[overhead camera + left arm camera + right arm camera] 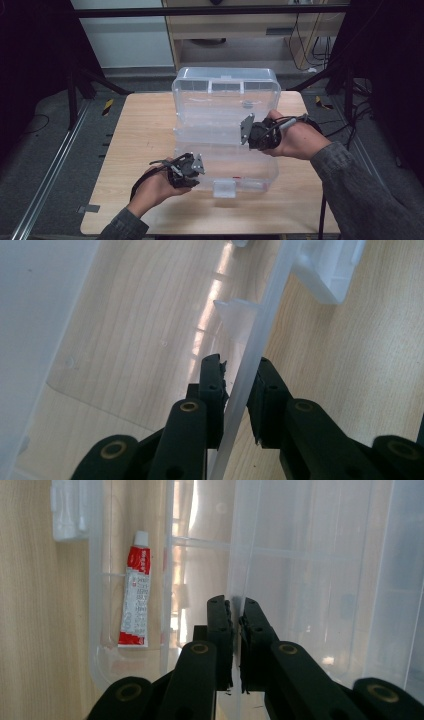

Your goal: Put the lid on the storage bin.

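Wooden table [145,130] carries a big clear plastic box [225,95], set mid-table toward the far edge, w/ its lid [240,165] swung open and lying flat toward the person; a latch tab [224,188] sits at the lid's near edge. Box and lid are see-through, table grain visible beneath.

Right tongs [248,131] are over the middle, by the seam between box and lid. In the right gripper view the right tongs [235,611] are pressed nearly together on a thin clear wall edge, pinching it.

Left tongs [196,167] are at the lid's left-front corner. In the left gripper view the left tongs [241,371] straddle the lid's rim, one jaw each side, slightly apart, close on the rim.

Small red-white tube [135,591] lies inside a side compartment, near the latch.
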